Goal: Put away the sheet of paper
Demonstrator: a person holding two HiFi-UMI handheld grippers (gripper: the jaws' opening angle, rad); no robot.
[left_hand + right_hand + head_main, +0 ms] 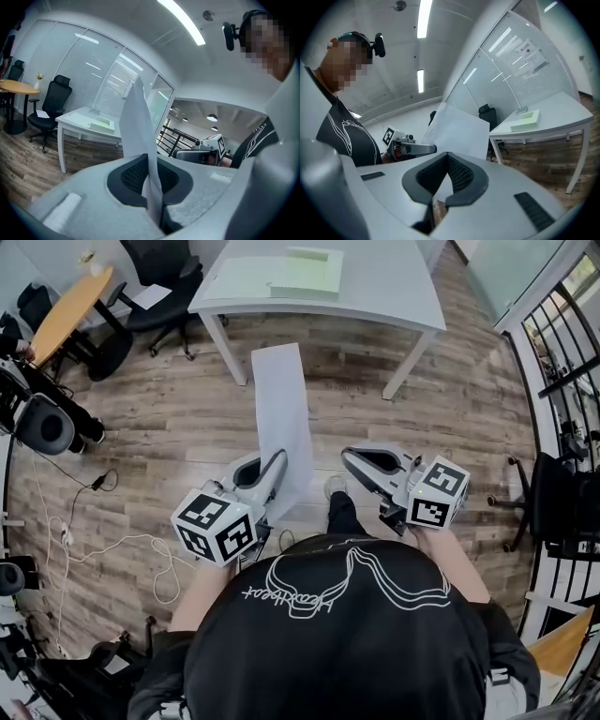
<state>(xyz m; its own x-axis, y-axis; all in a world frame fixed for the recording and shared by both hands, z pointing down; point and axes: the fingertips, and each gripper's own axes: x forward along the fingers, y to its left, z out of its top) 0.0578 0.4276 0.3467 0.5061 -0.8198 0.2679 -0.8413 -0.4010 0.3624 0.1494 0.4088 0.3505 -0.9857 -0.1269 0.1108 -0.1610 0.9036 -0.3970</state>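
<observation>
1. Left gripper (pixel 272 470): your jaws are pressed tight together on the lower edge of the sheet of paper (pixel 281 409). The sheet stands up out of the gripper, over the wood floor (pixel 450 409), with its far end pointing at the white table (pixel 394 287).
2. Right gripper (pixel 361 463): the jaws are together with nothing in them. It sits just right of the sheet, not touching it.
3. White table: it stands ahead of you and carries a pale green tray (pixel 305 273). Its near legs stand either side of the sheet's line.
4. Black office chair (pixel 159 287): it is left of the white table, beside a round wooden table (pixel 70 310).
5. White cable (pixel 141 549): it lies looped on the floor to your left.
6. Black railing (pixel 562 343): it runs along your right side.
7. Your shoe (pixel 335 486): it is on the floor between the two grippers.
</observation>
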